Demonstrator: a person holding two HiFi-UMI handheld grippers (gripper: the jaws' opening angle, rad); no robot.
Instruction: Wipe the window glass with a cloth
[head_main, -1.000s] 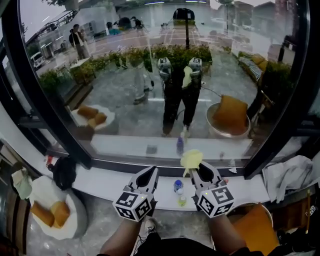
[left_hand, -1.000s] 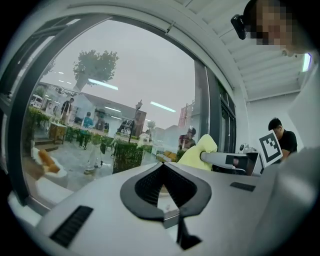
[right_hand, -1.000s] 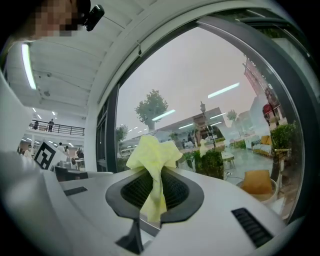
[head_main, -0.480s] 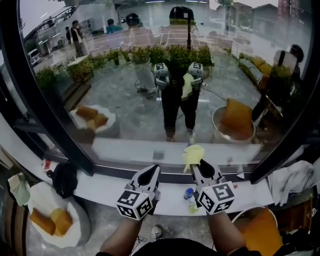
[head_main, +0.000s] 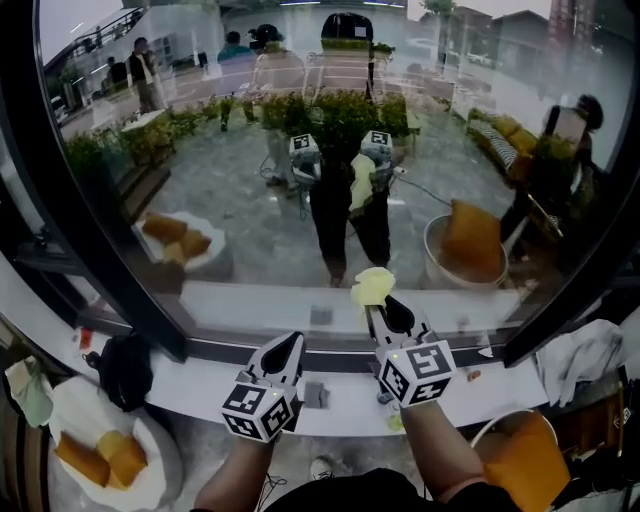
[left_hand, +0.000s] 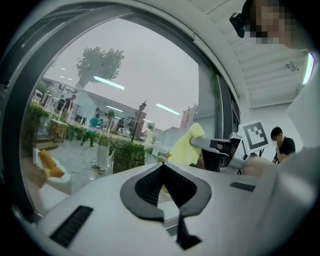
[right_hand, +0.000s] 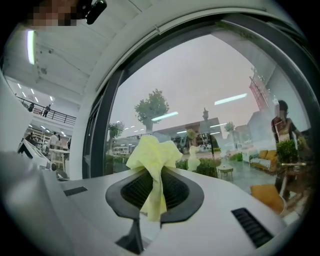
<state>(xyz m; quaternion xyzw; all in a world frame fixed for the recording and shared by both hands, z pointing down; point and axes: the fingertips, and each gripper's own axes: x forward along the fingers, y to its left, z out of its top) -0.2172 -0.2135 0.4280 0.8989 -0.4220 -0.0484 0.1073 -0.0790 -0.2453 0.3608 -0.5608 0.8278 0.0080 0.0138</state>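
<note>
The window glass (head_main: 250, 180) fills the head view inside a black frame (head_main: 90, 250). My right gripper (head_main: 378, 308) is raised toward the pane's lower part and is shut on a pale yellow cloth (head_main: 372, 285) that bunches out past its tips. In the right gripper view the cloth (right_hand: 152, 157) hangs between the jaws of that gripper (right_hand: 154, 175), with the glass (right_hand: 200, 100) right ahead. My left gripper (head_main: 284, 350) sits lower and to the left, shut and empty. The left gripper view shows its closed tips (left_hand: 162, 166) and the cloth (left_hand: 187, 146) off to the right.
A white sill (head_main: 190, 375) runs under the glass, with a black bag (head_main: 127, 368) on its left and a small grey item (head_main: 315, 394) near the middle. Below are a round white seat with orange cushions (head_main: 95, 450), a white fabric pile (head_main: 580, 350) and an orange cushion (head_main: 520, 465).
My right gripper has lifted the yellow cloth up and forward toward the glass. The left gripper has stayed low near the sill.
</note>
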